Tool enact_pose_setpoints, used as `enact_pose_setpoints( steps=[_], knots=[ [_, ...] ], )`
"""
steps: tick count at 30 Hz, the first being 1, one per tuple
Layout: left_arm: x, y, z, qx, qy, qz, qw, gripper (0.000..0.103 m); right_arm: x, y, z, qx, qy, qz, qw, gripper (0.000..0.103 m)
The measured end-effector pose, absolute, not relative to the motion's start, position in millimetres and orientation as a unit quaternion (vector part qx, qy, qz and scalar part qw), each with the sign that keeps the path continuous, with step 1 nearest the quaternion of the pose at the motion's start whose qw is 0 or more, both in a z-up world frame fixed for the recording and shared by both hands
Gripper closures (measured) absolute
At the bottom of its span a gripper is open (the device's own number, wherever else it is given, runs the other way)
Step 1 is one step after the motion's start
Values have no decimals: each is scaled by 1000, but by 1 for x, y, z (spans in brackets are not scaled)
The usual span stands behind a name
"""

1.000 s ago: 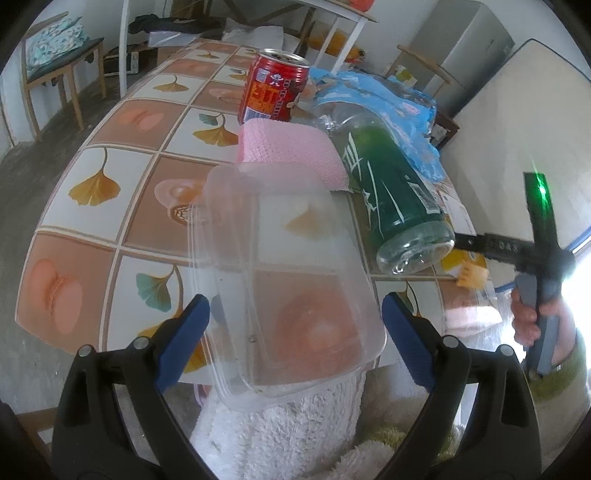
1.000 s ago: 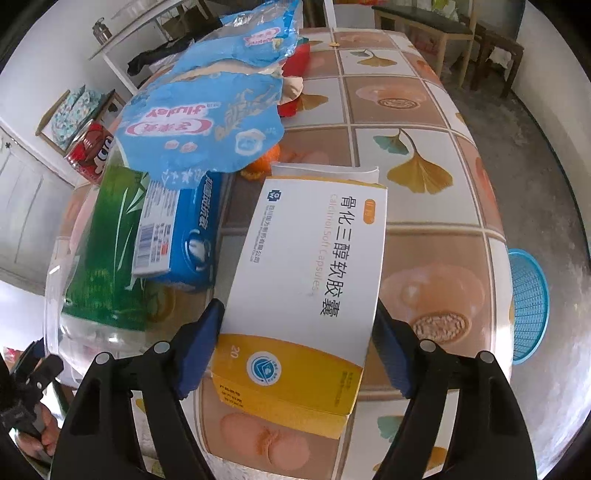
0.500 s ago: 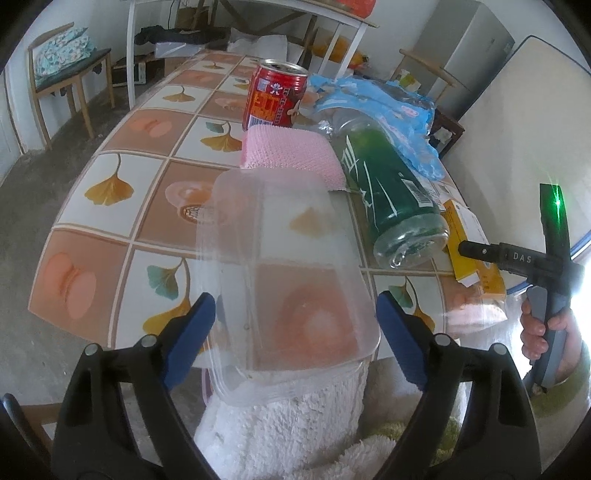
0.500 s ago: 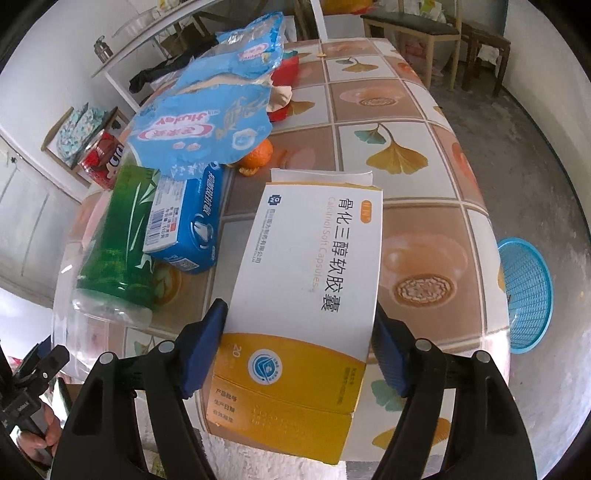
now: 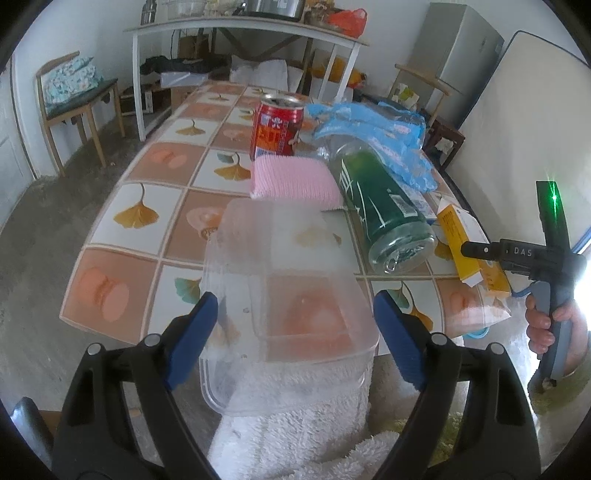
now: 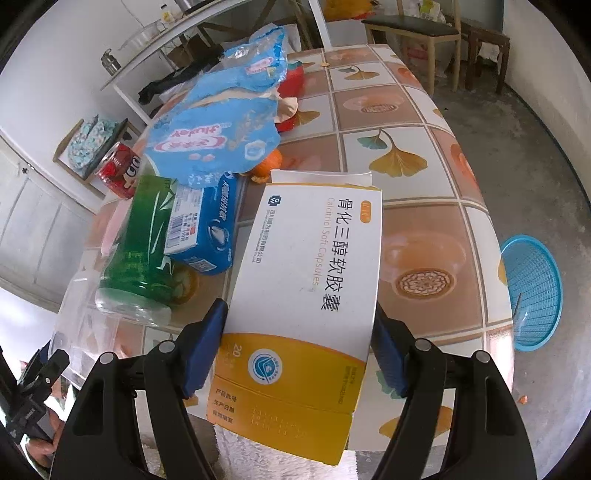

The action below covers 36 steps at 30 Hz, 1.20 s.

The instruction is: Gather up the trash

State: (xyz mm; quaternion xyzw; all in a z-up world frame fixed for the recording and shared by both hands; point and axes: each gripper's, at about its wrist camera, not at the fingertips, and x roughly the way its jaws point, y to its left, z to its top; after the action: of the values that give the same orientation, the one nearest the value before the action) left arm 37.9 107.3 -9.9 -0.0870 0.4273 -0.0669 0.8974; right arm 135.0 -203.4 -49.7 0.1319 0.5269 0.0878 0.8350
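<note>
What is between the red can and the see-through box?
A pink cloth lies between the red can and the clear box. It shows in the left wrist view, just in front of the can.

Grey concrete floor (image 5: pixel 33 229). Wooden chair (image 5: pixel 70 99) upper left, white shelf table (image 5: pixel 236 29) top centre, fridge (image 5: pixel 461 48) upper right. White walls (image 6: pixel 55 59). Daylight.

Clear plastic container (image 5: pixel 288 291); matt cardboard box (image 6: pixel 306 280).
</note>
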Motion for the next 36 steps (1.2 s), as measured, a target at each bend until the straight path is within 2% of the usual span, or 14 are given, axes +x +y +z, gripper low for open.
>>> enact_pose_setpoints(
  steps=[3,4,5,9,11,14,17,21,36],
  knots=[
    [36,107,-8,-84,424,-65,900,22,134,-203,-48,131,524,89,837,31],
    [35,107,-7,-83,422,-62,901,55,134,-203,-47,131,524,89,837,31],
    [37,107,-8,-80,425,-62,899,80,134,-203,-47,131,524,90,837,31],
    [43,112,-17,-90,448,-64,887,79,134,-203,-46,130,524,90,837,31],
    [44,113,-20,-99,453,-72,883,71,134,-203,-46,130,523,89,837,31],
    [46,119,-22,-130,452,-90,878,40,135,-203,-47,132,525,89,836,31],
    [48,126,-22,-171,447,-99,872,19,136,-204,-48,135,525,89,835,31],
    [55,117,-19,-182,445,-115,869,12,137,-206,-52,141,528,90,833,31],
    [99,60,-46,-69,514,-79,851,11,139,-214,-65,158,533,90,826,31]
  ],
)
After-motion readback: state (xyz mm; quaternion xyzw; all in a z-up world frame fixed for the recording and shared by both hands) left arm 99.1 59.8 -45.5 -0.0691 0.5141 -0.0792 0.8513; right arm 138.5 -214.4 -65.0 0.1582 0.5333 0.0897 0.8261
